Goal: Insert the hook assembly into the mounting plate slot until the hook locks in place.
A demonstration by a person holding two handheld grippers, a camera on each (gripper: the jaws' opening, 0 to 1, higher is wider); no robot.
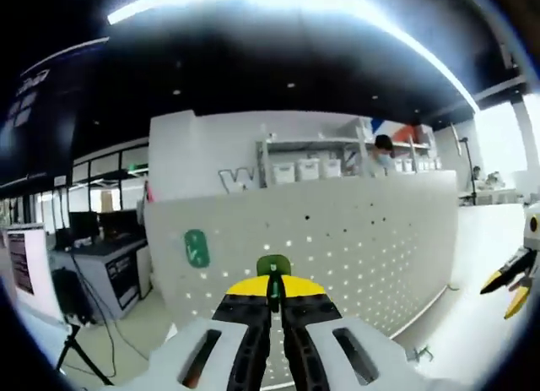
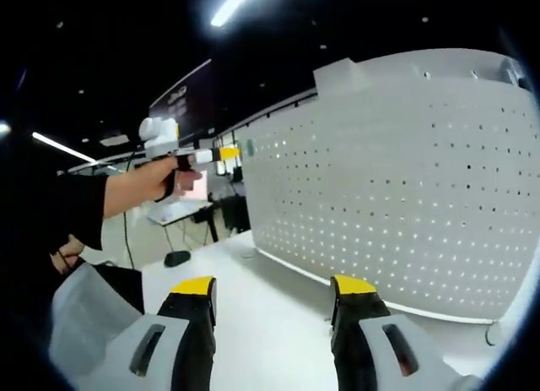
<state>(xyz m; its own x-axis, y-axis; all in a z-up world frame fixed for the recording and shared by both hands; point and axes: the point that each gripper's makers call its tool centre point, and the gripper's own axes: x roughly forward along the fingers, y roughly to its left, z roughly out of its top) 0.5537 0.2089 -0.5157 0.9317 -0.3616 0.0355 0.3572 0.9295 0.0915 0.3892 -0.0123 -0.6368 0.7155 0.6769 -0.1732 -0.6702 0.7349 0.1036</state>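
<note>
I'm holding the green hook [image 1: 273, 266] up against the pegboard [image 1: 354, 239].
Left gripper [image 1: 274, 300] fingers are pinching it, hiding most of it; right gripper [image 2: 274, 296] fingers are spread wide, low centre.

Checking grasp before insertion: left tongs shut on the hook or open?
Shut on the green hook: the left tongs meet around its stem, its top showing above the tips, in front of the pegboard.

obstacle: upright pegboard [image 2: 405, 180] ahead | free: bare white tabletop [image 2: 270, 323] before it
</note>
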